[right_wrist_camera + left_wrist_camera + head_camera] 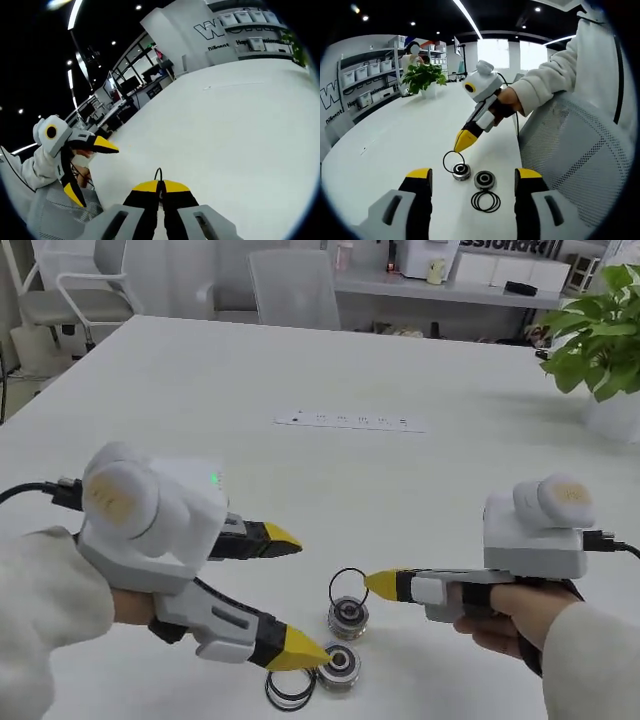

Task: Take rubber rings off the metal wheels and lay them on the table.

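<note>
Two metal wheels sit near the table's front edge, one behind the other. My right gripper is shut on a thin black rubber ring, which hangs as a loop with its lower edge at the rear wheel. I cannot tell whether the ring is free of that wheel. A short piece of the ring pokes out between the right gripper's closed tips. My left gripper stands open just left of the wheels, holding nothing. A few loose rubber rings lie flat beside the front wheel.
A white power strip lies mid-table. A potted plant stands at the far right edge. Chairs line the far side, and a mesh chair back is close behind the person. The white table stretches wide beyond the wheels.
</note>
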### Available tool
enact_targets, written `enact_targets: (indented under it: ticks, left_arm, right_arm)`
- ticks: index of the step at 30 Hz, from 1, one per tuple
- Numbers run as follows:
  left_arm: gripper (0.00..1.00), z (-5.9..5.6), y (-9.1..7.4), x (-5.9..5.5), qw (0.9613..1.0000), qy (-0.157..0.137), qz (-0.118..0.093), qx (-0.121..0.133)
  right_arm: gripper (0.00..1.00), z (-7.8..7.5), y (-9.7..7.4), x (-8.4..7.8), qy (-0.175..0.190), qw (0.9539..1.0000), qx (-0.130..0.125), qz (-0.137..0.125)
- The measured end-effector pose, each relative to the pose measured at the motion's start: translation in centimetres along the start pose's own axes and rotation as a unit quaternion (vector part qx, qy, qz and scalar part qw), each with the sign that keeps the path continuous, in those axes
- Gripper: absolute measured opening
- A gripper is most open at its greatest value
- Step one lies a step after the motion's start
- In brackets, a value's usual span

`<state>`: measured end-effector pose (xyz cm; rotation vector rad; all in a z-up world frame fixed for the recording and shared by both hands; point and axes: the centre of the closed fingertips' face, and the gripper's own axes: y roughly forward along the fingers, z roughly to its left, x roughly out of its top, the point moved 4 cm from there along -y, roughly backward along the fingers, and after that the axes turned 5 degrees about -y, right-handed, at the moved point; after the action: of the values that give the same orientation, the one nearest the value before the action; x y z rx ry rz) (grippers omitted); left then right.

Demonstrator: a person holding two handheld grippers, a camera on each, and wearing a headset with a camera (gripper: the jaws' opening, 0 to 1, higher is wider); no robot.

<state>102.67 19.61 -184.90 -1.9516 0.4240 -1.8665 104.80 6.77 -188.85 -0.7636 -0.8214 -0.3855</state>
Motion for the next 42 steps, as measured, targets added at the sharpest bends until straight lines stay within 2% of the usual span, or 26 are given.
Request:
enact_targets:
  ticks: [7,14,20,25,28,30,33,35,38,42]
  left_arm:
    - [0.70,-0.5,-2.2,-1.2,0.9991,-0.031,-0.016,0.024]
    - [0.71,-1.0,-3.2,-1.6,0.9982,-0.040,-0.026,0.036]
    - [0.75,-0.9,-4.0,-2.2,0.9972,-0.048,-0.031,0.048]
    - [0.75,-0.5,-4.6,-2.2,0.9953,-0.058,-0.051,0.057]
    - [0.76,-0.2,-4.8,-2.7,0.9941,-0.071,-0.055,0.062]
    - [0.75,-0.1,-4.8,-3.2,0.9936,-0.077,-0.052,0.064]
    - [0.75,-0.3,-4.7,-3.8,0.9946,-0.075,-0.035,0.063]
    - [0.75,-0.5,-4.6,-3.9,0.9948,-0.076,-0.032,0.059]
    - [0.76,-0.6,-4.4,-4.0,0.9952,-0.076,-0.029,0.055]
    - [0.75,-0.8,-4.0,-4.8,0.9962,-0.071,-0.002,0.051]
  right_arm:
    - [0.00,0.6,0.1,0.3,0.004,0.9999,0.013,-0.005]
    - [0.00,1.5,0.1,0.5,0.004,0.9996,0.026,-0.009]
    - [0.00,2.4,0.2,0.6,0.004,0.9993,0.037,-0.011]
    - [0.00,3.1,0.3,0.5,0.002,0.9986,0.052,-0.006]
    - [0.00,3.7,0.5,0.2,-0.004,0.9980,0.063,0.004]
    - [0.00,4.1,0.8,-0.2,-0.010,0.9975,0.069,0.012]
    - [0.00,4.8,1.3,-1.3,-0.022,0.9955,0.082,0.041]
    - [0.00,5.1,1.5,-1.8,-0.032,0.9944,0.086,0.052]
    - [0.00,5.9,2.0,-2.7,-0.045,0.9906,0.106,0.073]
    - [0.00,6.8,2.4,-3.7,-0.056,0.9859,0.126,0.095]
